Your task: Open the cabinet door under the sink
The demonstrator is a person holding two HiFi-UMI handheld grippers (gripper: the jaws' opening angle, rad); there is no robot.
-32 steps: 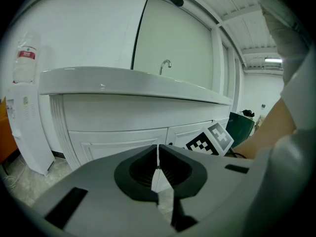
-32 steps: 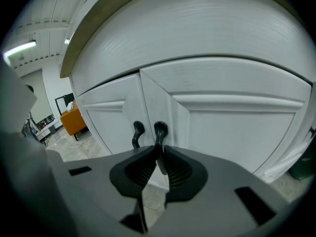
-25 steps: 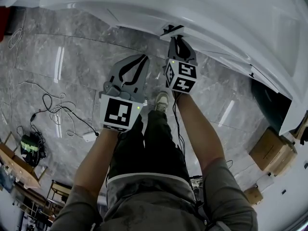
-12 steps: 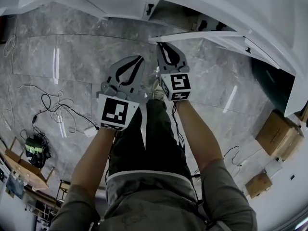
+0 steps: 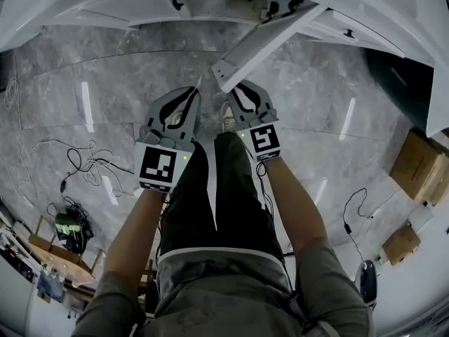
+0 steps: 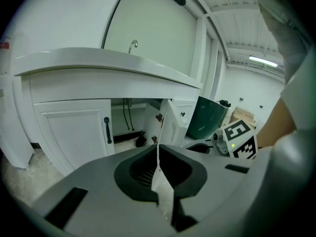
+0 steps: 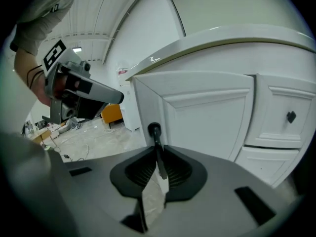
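The white cabinet door (image 5: 261, 44) under the sink counter (image 5: 393, 16) stands swung out, its free edge toward me. My right gripper (image 5: 236, 90) is shut on the door's black handle (image 7: 155, 135), which runs down between the jaws against the white door panel (image 7: 207, 110). Beside it, my left gripper (image 5: 192, 91) is shut with nothing in it, apart from the door. From the left gripper (image 6: 158, 154) I see the open door (image 6: 171, 125), the dark compartment with pipes (image 6: 127, 115), and the neighbouring shut door with its black handle (image 6: 107, 130).
A dark green bin (image 5: 396, 83) stands to the right of the cabinet, with cardboard boxes (image 5: 419, 163) beyond it. Cables (image 5: 77, 163) lie on the grey marble floor at left. My legs and a shoe (image 5: 227, 121) are directly below the grippers.
The right gripper has drawn back toward me with the handle, and the door has swung from nearly shut to wide open. The left gripper has stayed shut beside it.
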